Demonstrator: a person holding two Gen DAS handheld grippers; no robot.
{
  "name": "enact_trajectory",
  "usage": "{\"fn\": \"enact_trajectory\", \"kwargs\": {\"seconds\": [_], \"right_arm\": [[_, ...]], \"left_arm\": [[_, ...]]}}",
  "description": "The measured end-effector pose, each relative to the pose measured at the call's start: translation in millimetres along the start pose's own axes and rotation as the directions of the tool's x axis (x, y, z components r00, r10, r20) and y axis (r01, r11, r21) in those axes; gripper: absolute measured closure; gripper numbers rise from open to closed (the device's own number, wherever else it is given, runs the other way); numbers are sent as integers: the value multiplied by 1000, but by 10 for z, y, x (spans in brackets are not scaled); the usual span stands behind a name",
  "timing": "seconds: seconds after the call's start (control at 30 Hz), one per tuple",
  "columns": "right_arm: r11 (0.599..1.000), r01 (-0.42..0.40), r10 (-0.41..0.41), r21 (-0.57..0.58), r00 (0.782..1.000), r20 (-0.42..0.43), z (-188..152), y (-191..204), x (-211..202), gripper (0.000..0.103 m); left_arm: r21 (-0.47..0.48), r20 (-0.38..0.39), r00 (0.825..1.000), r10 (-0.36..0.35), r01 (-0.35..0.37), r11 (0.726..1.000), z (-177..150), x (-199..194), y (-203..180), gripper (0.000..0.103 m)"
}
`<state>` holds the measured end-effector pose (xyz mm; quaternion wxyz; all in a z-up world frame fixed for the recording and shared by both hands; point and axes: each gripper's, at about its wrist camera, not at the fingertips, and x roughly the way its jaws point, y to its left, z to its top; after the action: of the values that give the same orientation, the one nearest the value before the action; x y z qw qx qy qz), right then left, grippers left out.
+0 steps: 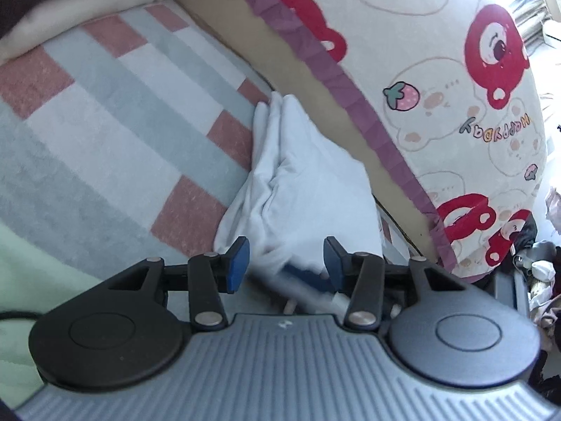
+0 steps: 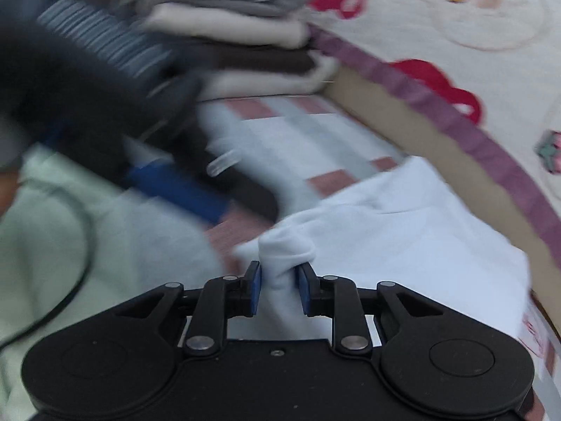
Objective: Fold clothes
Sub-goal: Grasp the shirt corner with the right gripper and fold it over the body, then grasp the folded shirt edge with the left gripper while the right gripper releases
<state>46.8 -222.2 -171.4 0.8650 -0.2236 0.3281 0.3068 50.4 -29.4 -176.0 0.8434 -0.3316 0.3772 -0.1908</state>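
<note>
Right wrist view shows your right gripper (image 2: 278, 289) pinching a bunched corner of the white garment (image 2: 403, 231), which stretches away along the checked blanket (image 1: 115, 112); your left gripper (image 1: 285, 263) stands spread.

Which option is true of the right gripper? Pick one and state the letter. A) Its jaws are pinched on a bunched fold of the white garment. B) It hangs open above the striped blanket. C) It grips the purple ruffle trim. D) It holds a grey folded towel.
A: in the right wrist view the right gripper has its jaws closed on a gathered fold of the white garment.
</note>
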Motion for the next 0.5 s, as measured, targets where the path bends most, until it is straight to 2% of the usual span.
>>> {"fn": "enact_trajectory", "kwargs": {"seconds": [0.03, 0.07, 0.1, 0.13, 0.23, 0.33, 0.37, 0.4, 0.43, 0.5], "right_arm": [[997, -75, 75, 28, 997, 21, -46, 3, -70, 75], [988, -136, 132, 74, 990, 52, -93, -17, -158, 80], [976, -167, 156, 138, 984, 86, -146, -76, -260, 84], [961, -190, 169, 203, 978, 120, -199, -137, -363, 81], [903, -72, 3, 424, 987, 163, -418, -426, -672, 72], [809, 29, -126, 587, 984, 125, -720, -793, -869, 58], [777, 66, -162, 627, 982, 97, -826, -906, -912, 56], [742, 93, -187, 663, 980, 72, -918, -988, -935, 56], [706, 113, -205, 699, 978, 49, -1007, -1067, -951, 55], [626, 63, -168, 777, 984, 55, -1167, -1182, -902, 49]], "left_arm": [[20, 1, 1000, 16, -16, 1000, 3, 26, -39, 56], [40, 1, 999, 32, -32, 999, 6, 53, -77, 56], [60, 3, 999, 47, -48, 997, 9, 79, -116, 55], [81, 4, 998, 65, -65, 995, 8, 112, -149, 52], [159, 7, 991, 136, -135, 978, -23, 273, -202, 47], [298, 14, 965, 264, -256, 920, -96, 520, -228, 43], [341, 22, 956, 293, -283, 897, -119, 587, -238, 43], [372, 33, 957, 290, -281, 885, -131, 604, -249, 42], [372, 33, 956, 290, -281, 885, -117, 602, -250, 42], [333, 16, 958, 285, -274, 902, -70, 597, -225, 38]]}}
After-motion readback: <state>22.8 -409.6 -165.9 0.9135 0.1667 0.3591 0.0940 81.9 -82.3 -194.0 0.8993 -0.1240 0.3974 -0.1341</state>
